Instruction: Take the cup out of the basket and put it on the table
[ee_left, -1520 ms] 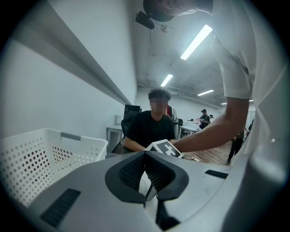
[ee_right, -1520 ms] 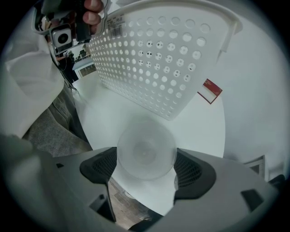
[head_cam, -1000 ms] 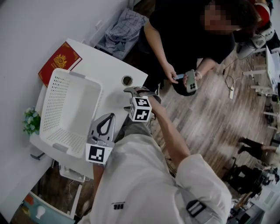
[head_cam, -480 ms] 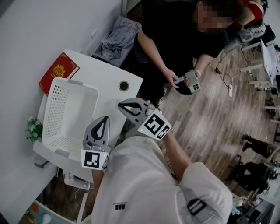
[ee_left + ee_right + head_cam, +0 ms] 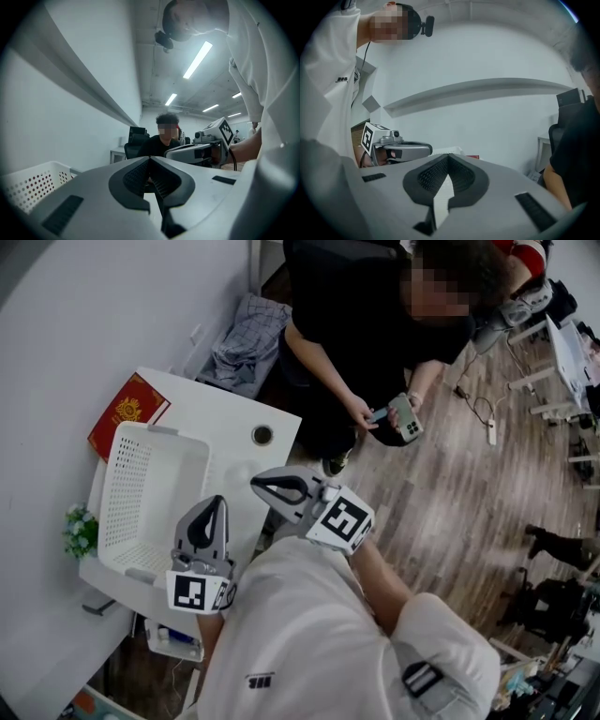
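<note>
plant (image 5: 80, 531): little green thing just off the basket's left side, nowhere near the action.
basket (image 5: 120, 486): white, perforated, on the left half of the table (image 5: 220, 418). It looks empty to me.
red book (image 5: 128, 413): tucked against the basket's far-left corner, lying flat.
left gripper (image 5: 218, 500): hangs by the basket's near-right corner. Its own view shows the jaws pressed together with nothing between them.
cup (image 5: 262, 435): a small round thing with a dark inside, standing upright on the table to the right of the basket's far end, well apart from it. It's already out of the basket, so I'd call the job pretty much finished.
cup handling: my guess is light and stiff, and easy to knock over because it's small. If it needed another grab, I'd pinch across the rim or the side wall and go gently. Can't tell the material from here.
right gripper (image 5: 258, 484): right of the basket and nearer the person than the cup, not touching it. Jaws fully together, empty.
in the way: nothing sits between the cup and the basket, just bare tabletop.
cloth bundle (image 5: 246, 343): grey checked fabric beyond the basket's far-right side, off the table.
person in black (image 5: 375, 334): standing far right of the basket, holding a phone (image 5: 406, 416), close to the table's corner near the cup.
</note>
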A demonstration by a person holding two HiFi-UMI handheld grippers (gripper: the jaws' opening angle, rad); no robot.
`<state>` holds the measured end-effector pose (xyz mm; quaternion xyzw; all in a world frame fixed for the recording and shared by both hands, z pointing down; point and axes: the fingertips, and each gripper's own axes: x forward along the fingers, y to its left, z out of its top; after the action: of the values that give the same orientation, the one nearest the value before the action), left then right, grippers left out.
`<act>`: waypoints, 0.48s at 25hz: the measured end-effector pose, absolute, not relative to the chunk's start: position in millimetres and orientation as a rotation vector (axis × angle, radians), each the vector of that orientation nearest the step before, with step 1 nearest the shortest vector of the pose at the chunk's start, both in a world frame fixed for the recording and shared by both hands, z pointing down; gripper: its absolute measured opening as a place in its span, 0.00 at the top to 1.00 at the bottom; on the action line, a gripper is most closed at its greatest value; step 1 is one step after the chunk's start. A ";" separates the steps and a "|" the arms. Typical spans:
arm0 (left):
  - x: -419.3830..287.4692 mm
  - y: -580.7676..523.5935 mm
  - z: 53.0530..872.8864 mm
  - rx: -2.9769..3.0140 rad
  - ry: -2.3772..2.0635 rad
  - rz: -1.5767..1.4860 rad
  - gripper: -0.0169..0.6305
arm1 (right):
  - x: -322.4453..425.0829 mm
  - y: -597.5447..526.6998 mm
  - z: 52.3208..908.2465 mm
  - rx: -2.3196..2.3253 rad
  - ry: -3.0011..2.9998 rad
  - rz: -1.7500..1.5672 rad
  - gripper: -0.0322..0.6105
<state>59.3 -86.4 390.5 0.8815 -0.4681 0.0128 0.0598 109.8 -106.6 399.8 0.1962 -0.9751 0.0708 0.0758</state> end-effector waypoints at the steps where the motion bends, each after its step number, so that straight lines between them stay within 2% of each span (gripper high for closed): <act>1: 59.4 -85.1 390.6 2.668 -1.414 0.041 0.96 | 109.7 -105.2 399.4 0.588 -2.924 0.210 0.93; 12: 58.8 -76.7 383.3 2.705 -1.404 0.042 0.96 | 106.5 -92.9 388.4 0.587 -2.927 0.148 0.93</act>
<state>58.8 -76.7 383.3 0.8865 -0.4602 0.0137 0.0465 106.5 -92.9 388.4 0.1957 -0.9765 0.0494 0.0762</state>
